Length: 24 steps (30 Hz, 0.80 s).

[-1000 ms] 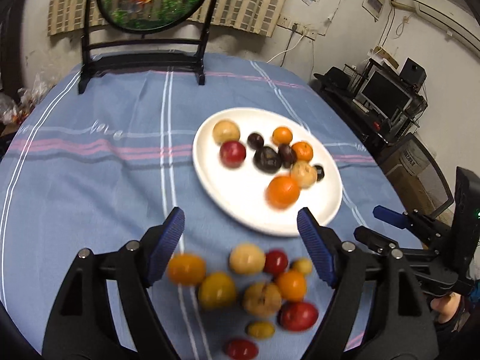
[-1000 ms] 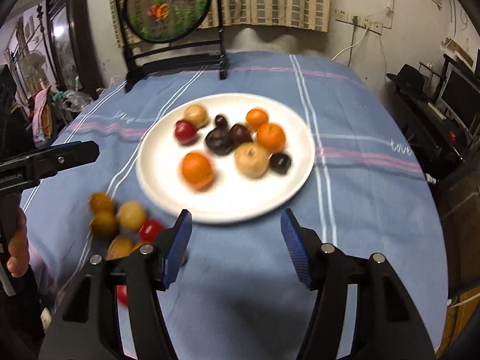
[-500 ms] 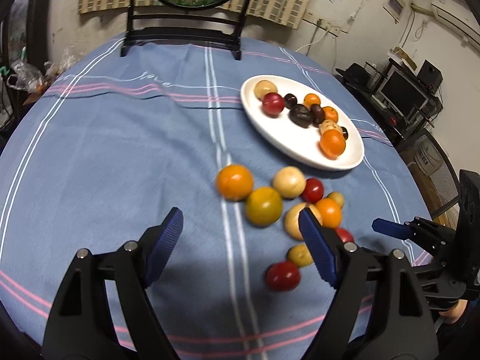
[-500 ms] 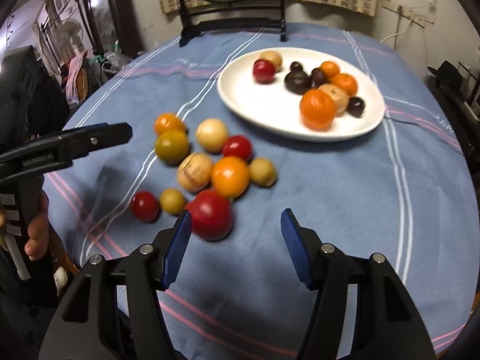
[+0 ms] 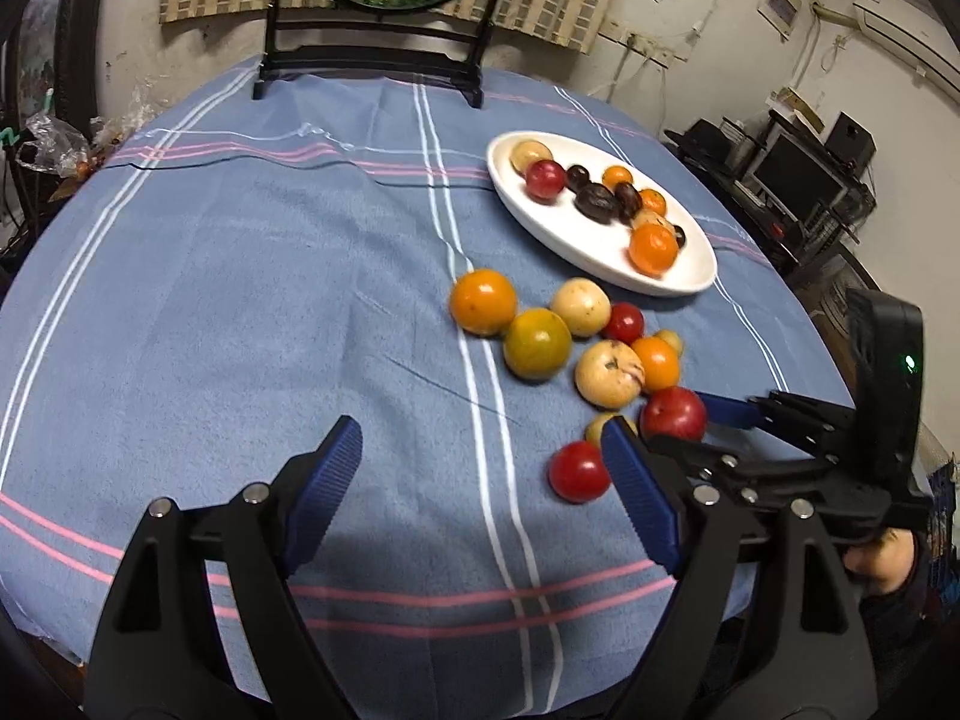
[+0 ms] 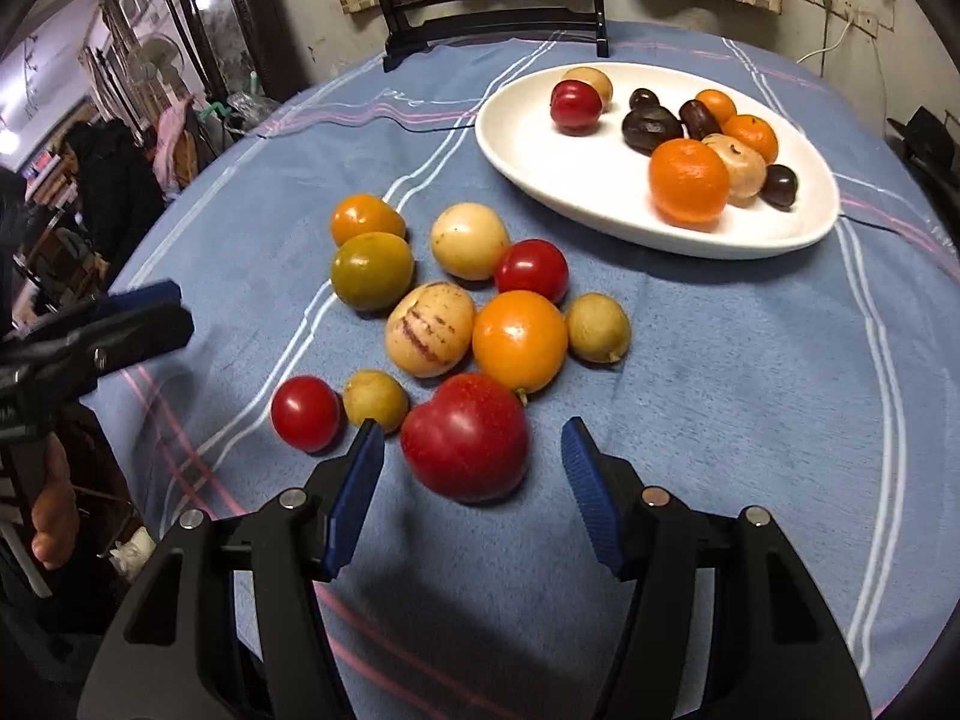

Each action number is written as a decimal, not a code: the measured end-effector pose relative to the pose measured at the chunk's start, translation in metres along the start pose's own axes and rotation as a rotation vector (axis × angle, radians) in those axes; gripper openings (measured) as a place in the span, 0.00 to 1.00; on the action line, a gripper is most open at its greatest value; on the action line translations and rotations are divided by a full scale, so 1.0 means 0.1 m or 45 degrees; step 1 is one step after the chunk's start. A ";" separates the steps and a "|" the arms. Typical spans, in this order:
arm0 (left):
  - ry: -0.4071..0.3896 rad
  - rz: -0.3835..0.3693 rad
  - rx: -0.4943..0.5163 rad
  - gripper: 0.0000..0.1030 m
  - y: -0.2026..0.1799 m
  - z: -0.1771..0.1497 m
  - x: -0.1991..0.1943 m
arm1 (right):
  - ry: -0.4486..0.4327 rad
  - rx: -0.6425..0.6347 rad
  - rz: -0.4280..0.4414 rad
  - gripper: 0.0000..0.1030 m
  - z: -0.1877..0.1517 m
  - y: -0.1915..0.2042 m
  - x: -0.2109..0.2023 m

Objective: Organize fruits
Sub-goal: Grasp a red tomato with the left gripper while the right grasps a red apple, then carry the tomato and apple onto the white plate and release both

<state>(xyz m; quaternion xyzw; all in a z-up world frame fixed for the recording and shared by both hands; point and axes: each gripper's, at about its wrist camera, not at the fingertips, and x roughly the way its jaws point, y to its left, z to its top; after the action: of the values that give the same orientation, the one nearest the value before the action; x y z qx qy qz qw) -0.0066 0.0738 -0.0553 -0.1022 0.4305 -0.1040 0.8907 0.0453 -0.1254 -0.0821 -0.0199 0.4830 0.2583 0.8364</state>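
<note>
A white oval plate [image 6: 540, 150] [image 5: 591, 252] holds several fruits: oranges, dark plums, a red one. A loose cluster lies on the blue cloth in front of it. My right gripper [image 6: 471, 462] is open, its blue pads on either side of a big red fruit [image 6: 465, 435] [image 5: 672, 414] at the cluster's near edge, not touching it. A small red tomato [image 6: 305, 413] [image 5: 577, 471] lies to its left. My left gripper [image 5: 480, 480] is open and empty over bare cloth, left of the cluster.
A black-framed round screen stand [image 5: 372, 60] stands at the table's far side. The table edge curves close on the right, with a desk and monitor [image 5: 792, 174] beyond. Clutter and a person [image 6: 114, 180] sit off the left edge.
Both grippers pulled back from the plate and dropped toward the loose cluster. The right one closed in on the big red fruit, which now lies between its open fingers.
</note>
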 end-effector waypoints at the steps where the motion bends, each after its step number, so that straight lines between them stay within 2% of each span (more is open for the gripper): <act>1: 0.014 -0.013 0.012 0.81 -0.03 -0.02 0.03 | 0.003 0.005 0.005 0.42 0.00 -0.01 0.02; 4: 0.059 -0.044 0.060 0.81 -0.16 -0.10 0.12 | -0.017 0.020 0.032 0.42 -0.02 -0.02 -0.06; 10: 0.094 -0.093 0.183 0.80 -0.50 -0.20 0.32 | -0.084 0.067 -0.056 0.42 -0.08 -0.18 -0.37; 12: 0.110 -0.090 0.203 0.69 -0.56 -0.22 0.39 | -0.096 0.091 -0.077 0.42 -0.11 -0.24 -0.44; 13: 0.127 -0.093 0.214 0.54 -0.58 -0.23 0.43 | -0.105 0.104 -0.079 0.42 -0.12 -0.27 -0.48; 14: 0.130 -0.071 0.224 0.47 -0.60 -0.24 0.46 | -0.113 0.115 -0.077 0.42 -0.13 -0.29 -0.51; 15: 0.122 -0.049 0.234 0.46 -0.60 -0.24 0.48 | -0.118 0.120 -0.075 0.42 -0.14 -0.31 -0.53; 18: 0.126 -0.063 0.196 0.41 -0.53 -0.24 0.55 | -0.132 0.129 -0.060 0.42 -0.15 -0.33 -0.57; 20: 0.109 -0.055 0.178 0.29 -0.49 -0.24 0.55 | -0.129 0.127 -0.054 0.42 -0.16 -0.32 -0.57; 24: 0.088 -0.071 0.182 0.29 -0.51 -0.25 0.44 | -0.130 0.126 -0.045 0.42 -0.16 -0.29 -0.58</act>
<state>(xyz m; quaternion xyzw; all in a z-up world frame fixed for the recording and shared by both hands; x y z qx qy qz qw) -0.0040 0.0107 -0.0895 -0.0468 0.4496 -0.1627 0.8770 0.0223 -0.1794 -0.0499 0.0263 0.4516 0.2200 0.8643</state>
